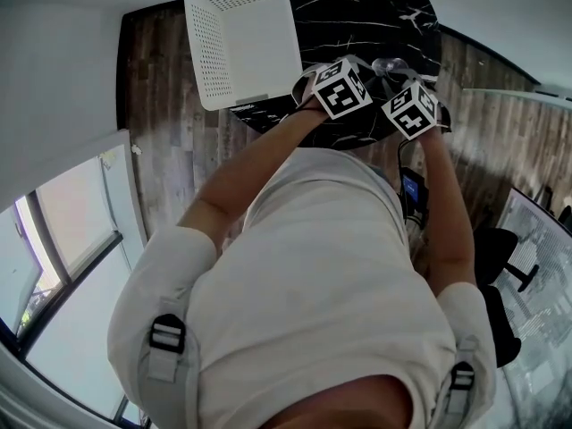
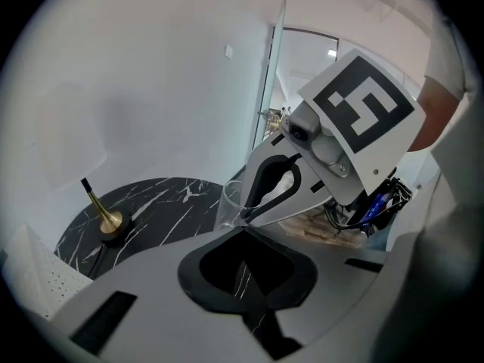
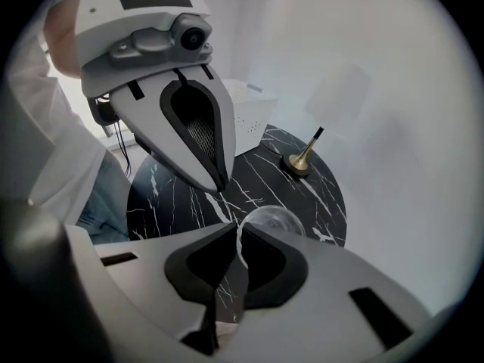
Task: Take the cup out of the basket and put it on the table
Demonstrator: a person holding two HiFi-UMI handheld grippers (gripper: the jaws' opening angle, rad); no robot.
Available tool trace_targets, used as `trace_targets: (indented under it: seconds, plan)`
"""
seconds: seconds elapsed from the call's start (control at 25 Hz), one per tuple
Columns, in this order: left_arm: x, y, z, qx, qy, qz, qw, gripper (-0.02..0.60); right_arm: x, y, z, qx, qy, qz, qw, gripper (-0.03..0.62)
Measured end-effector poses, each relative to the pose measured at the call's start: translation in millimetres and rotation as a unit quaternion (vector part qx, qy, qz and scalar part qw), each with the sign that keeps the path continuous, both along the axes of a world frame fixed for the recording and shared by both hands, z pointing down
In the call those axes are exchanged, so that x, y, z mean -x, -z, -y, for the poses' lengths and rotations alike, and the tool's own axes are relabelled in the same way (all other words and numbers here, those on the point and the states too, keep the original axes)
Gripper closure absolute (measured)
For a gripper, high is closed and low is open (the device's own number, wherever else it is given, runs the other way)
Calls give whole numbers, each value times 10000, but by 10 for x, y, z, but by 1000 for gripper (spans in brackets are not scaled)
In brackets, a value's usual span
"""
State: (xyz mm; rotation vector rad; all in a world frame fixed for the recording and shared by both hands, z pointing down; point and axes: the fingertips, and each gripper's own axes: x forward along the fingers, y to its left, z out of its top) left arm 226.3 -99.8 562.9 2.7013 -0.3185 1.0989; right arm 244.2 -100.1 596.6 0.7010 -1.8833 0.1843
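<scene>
The right gripper point(image 3: 236, 237) is closed on the thin wall of a clear, round-bodied glass cup point(image 3: 276, 219), the rim pinched between its two grey jaws. The cup hangs low over the round black marble-patterned table point(image 3: 321, 191); whether its base touches the top cannot be made out. The left gripper point(image 2: 243, 231) has its jaws drawn together with nothing between them, tips pointing at the cup's rim and just beside it. Farther out on the table lie a square white perforated plastic basket point(image 1: 241, 43) at the person's left, well apart from the cup, and a small brass cone-shaped stand with a dark stick point(image 3: 301, 160) at the far edge.

The cup appears already out of the basket, so the step in hand looks like the set-down. The next move would call for lowering the glass level onto bare table before the right jaws part; thin glass held by its rim could tip.

No brand or lettering is legible; the white marker cubes point(image 1: 342, 86) show only black square patterns.
</scene>
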Motion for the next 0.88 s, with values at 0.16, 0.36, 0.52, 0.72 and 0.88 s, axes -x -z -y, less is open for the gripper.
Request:
trace_targets:
  seconds: [0.16, 0.36, 0.52, 0.72, 0.88]
  plan:
    - [-39, -191, 2, 134, -9, 106, 9999, 575, -4, -188, 1, 164, 122, -107, 9997, 568]
    - [-71, -367, 3, 312, 16, 176, 9994, 575, -20, -353, 7, 239, 205, -139, 9994, 568]
    - [-69, -470, -27, 502, 126, 163, 9985, 575, -38, -471, -40, 349, 277, -230, 9987, 568]
    - [-99, -526, -47, 600, 143, 181, 9979, 575, -45, -558, -83, 418, 376, -322, 9979, 568]
    - [-112, -567, -39, 633, 169, 205, 9976, 575, -37, -615, -115, 478, 492, -425, 9967, 568]
